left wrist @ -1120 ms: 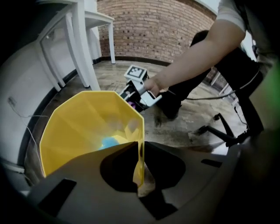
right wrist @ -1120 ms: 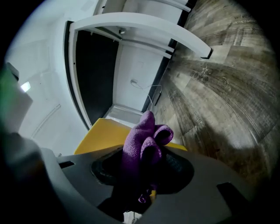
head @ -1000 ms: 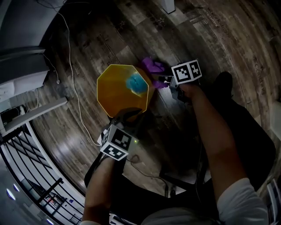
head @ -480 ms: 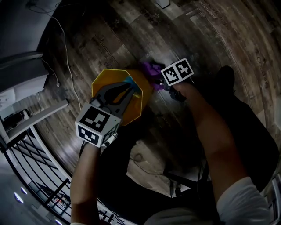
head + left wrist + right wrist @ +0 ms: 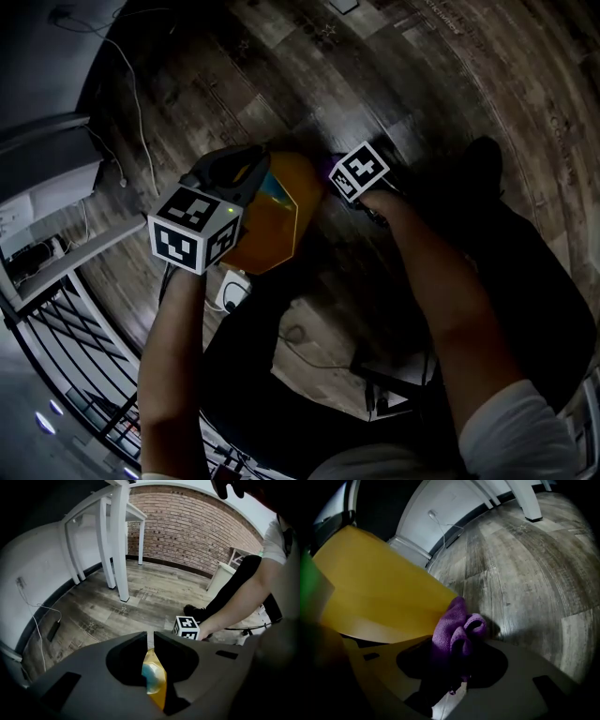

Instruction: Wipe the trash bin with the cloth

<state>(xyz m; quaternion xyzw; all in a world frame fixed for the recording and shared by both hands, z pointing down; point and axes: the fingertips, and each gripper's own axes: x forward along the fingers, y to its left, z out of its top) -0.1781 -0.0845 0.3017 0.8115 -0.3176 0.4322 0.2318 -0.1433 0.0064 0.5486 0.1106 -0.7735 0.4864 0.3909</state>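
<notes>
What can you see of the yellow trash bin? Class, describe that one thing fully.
The trash bin is yellow-orange, smooth like plastic, with flat faceted sides and an angular rim. It appears tipped sideways over the wooden floor. The left gripper is shut on its rim wall. A light-blue patch shows inside. The purple cloth, clamped in the right gripper, lies against its outer wall.

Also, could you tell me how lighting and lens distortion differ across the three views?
Head view: dim, black corners, floor planks bowed around the trash bin. Left gripper view: brightest, brick wall curved by the lens. Right gripper view: cloth casts a dark shadow beside it.
</notes>
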